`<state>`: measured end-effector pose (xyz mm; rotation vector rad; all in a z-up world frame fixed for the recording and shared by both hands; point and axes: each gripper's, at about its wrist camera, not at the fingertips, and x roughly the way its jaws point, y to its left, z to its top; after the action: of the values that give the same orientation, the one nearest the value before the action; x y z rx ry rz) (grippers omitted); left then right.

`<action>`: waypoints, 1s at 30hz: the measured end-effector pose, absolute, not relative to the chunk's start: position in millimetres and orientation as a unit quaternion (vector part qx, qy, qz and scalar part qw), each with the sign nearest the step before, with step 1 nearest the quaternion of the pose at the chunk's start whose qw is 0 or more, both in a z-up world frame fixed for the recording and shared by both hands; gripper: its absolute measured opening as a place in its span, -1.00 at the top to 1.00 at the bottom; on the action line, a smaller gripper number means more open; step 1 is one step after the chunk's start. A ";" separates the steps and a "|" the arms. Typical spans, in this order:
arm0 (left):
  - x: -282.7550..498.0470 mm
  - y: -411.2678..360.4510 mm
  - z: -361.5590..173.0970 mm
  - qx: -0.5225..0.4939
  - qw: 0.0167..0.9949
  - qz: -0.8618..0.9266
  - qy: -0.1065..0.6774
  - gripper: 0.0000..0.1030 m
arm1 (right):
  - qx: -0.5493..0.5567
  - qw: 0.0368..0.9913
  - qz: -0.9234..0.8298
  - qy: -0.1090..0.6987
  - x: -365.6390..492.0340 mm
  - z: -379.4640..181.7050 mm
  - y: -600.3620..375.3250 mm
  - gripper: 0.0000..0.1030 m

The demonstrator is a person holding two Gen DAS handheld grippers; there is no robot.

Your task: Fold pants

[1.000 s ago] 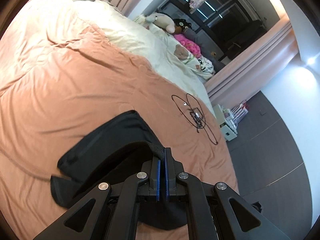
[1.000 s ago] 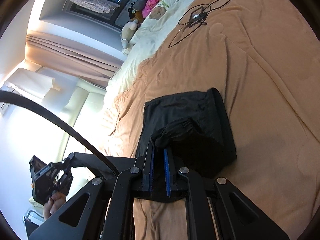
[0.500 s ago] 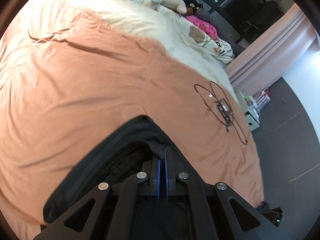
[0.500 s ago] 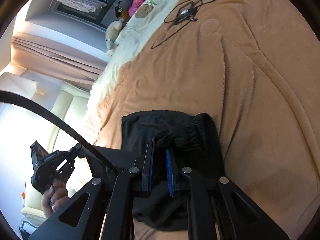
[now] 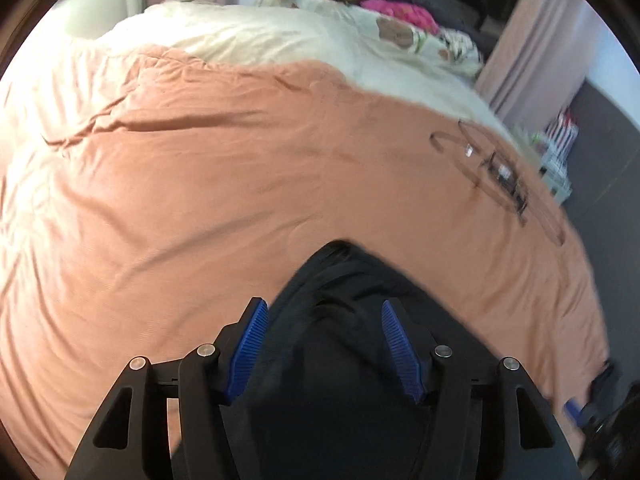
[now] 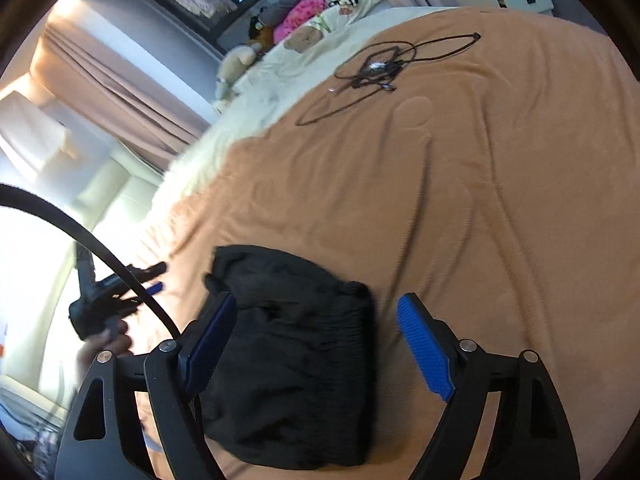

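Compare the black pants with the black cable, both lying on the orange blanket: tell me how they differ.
The black pants are a thick, compact folded bundle; the black cable is thin, sprawled in loose open loops. The pants lie right in front of both open grippers, the cable far up the orange blanket, near the cream bedding. Both are black and rest untouched.

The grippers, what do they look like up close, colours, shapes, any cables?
Both the left gripper and right gripper are matte black linkage frames with triangular cutouts and silver rivet pins. Their fingers carry ribbed blue pads. A black cable arcs past in the right wrist view.
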<state>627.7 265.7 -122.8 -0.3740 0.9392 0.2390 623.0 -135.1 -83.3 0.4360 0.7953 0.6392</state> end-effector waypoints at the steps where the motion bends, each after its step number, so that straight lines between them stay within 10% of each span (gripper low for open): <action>1: 627.8 265.3 -126.0 -0.166 0.866 0.115 0.457 -0.20 | 0.195 0.851 0.302 0.383 622.7 -82.3 -131.0 -0.59; 30: 686.0 226.2 -204.8 0.028 0.858 0.032 0.511 0.11 | 0.072 0.865 0.302 0.394 643.7 -82.1 -93.5 -0.55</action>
<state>686.0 226.2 -204.8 0.0595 1.0732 0.0673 643.7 -93.5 -82.1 0.1519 0.8258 0.6320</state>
